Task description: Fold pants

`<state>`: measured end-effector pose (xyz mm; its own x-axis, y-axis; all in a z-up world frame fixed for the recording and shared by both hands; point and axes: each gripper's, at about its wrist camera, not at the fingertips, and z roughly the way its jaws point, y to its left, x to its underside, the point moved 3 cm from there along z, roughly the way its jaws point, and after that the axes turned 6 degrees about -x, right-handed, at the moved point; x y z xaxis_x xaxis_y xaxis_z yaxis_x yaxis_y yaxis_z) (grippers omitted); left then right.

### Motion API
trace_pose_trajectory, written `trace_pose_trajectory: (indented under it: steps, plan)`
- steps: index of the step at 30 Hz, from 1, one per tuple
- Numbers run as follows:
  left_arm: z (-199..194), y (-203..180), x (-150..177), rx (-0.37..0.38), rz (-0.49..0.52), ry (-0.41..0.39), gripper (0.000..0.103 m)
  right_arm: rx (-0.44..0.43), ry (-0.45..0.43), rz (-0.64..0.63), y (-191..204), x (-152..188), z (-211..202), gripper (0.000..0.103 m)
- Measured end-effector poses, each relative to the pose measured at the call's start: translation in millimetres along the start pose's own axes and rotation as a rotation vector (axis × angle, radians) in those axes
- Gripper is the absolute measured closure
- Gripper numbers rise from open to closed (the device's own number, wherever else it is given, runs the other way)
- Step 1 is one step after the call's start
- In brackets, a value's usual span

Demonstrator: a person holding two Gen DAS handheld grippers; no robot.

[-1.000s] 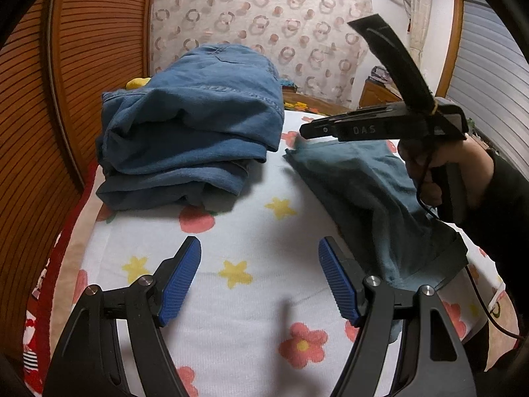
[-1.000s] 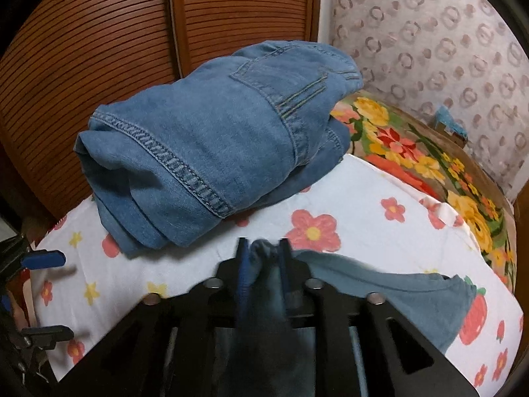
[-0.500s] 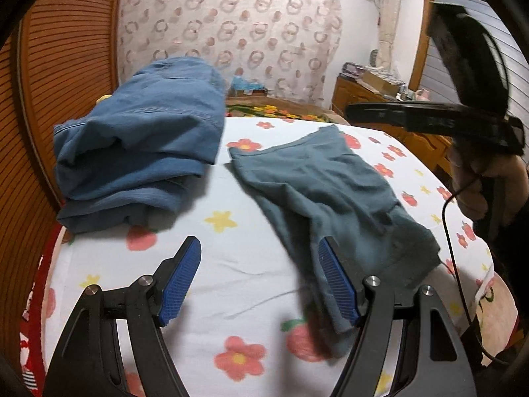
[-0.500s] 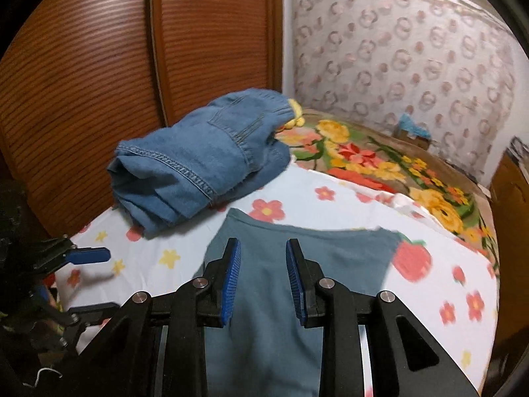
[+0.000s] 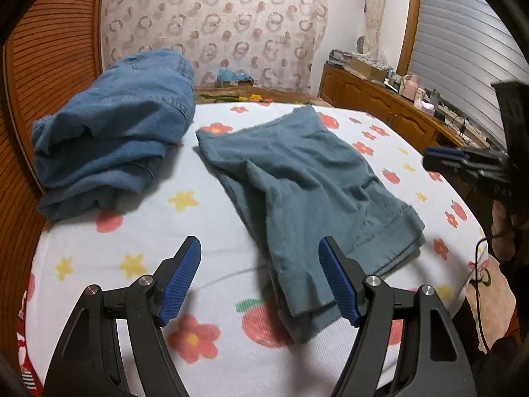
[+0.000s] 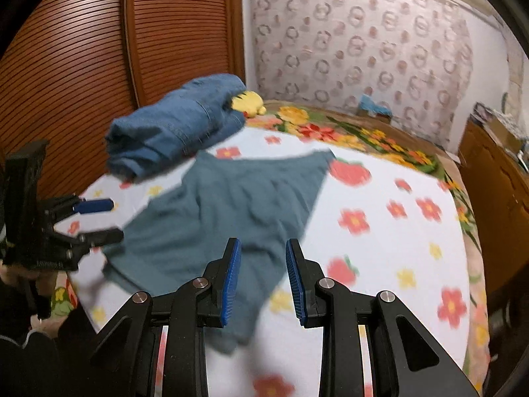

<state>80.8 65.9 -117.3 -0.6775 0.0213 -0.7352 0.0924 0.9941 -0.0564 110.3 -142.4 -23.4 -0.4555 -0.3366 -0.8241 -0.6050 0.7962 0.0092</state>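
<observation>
Grey-teal pants (image 5: 307,185) lie flat and folded lengthwise on the flowered white sheet (image 5: 205,218); they also show in the right wrist view (image 6: 224,218). My left gripper (image 5: 261,281) is open and empty, low over the sheet at the pants' near end. My right gripper (image 6: 263,281) is open and empty above the pants' near edge; it shows from the side in the left wrist view (image 5: 443,157). The left gripper shows at the left of the right wrist view (image 6: 96,221).
A pile of folded blue jeans (image 5: 112,139) lies at the bed's back left, beside the wooden slatted wardrobe (image 6: 99,49). A yellow toy (image 6: 248,102) sits behind the jeans. A wooden dresser (image 5: 380,106) stands along the right. A patterned curtain (image 5: 211,26) hangs behind.
My right gripper let go of the teal pants, opened and drew back to the right. The pants now lie spread on the sheet. My left gripper swung right toward them, still open.
</observation>
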Motion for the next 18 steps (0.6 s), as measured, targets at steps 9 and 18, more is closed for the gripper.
trace_pose_trajectory:
  steps: [9,18]
  plan:
    - [5.7,-2.8,15.0,-0.007,0.007,0.043,0.028,0.029,0.069,0.019,13.1,33.5,-13.3,0.074]
    - [11.3,-2.0,20.5,-0.010,0.012,0.065,0.028,0.013,0.100,0.028,13.6,46.2,-12.8,0.074]
